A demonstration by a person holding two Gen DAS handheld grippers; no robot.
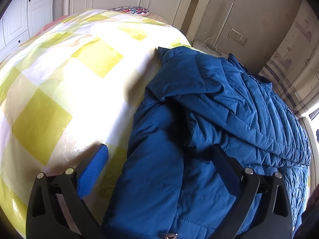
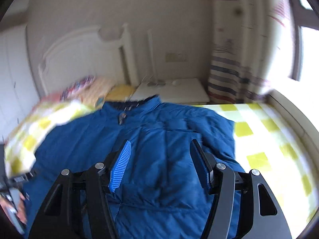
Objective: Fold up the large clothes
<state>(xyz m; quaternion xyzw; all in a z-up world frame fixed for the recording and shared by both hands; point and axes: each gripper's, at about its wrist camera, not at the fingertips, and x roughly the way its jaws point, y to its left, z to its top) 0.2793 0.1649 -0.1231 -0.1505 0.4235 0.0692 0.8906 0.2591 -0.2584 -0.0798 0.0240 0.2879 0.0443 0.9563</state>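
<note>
1. Left wrist view: the left gripper (image 1: 159, 165) hangs with its jaws wide apart and nothing clamped between them. Its left pad (image 1: 92, 171) sits over the checked bedspread (image 1: 59, 75), while the other finger lies over the blue padded jacket (image 1: 199, 119). The jacket fills the frame from 6 o'clock up to 2 o'clock, with a sleeve or side panel already laid across its body at about 1 o'clock. The near edge of the jacket runs straight up between the 2 fingers, from 6 toward 12 o'clock.

2. Right wrist view: this picture is blurred. The right gripper (image 2: 159, 165) also stands apart, with no cloth pinched between its pads; the jacket lies underneath it. Here the jacket is seen lengthwise, its collar (image 2: 139, 102) at 12 o'clock and its hem out of frame toward 6 o'clock. Bare bedspread shows at 3 o'clock. At 8 o'clock a hand (image 2: 20, 211) and part of the other tool show at the jacket's side.

3. Judgement: the long axis runs collar to hem, directly ahead of the right gripper. The left gripper straddles one long edge, so it looks nearer for gathering that side. A bottom-to-collar fold would suit both tools working along this axis.
</note>
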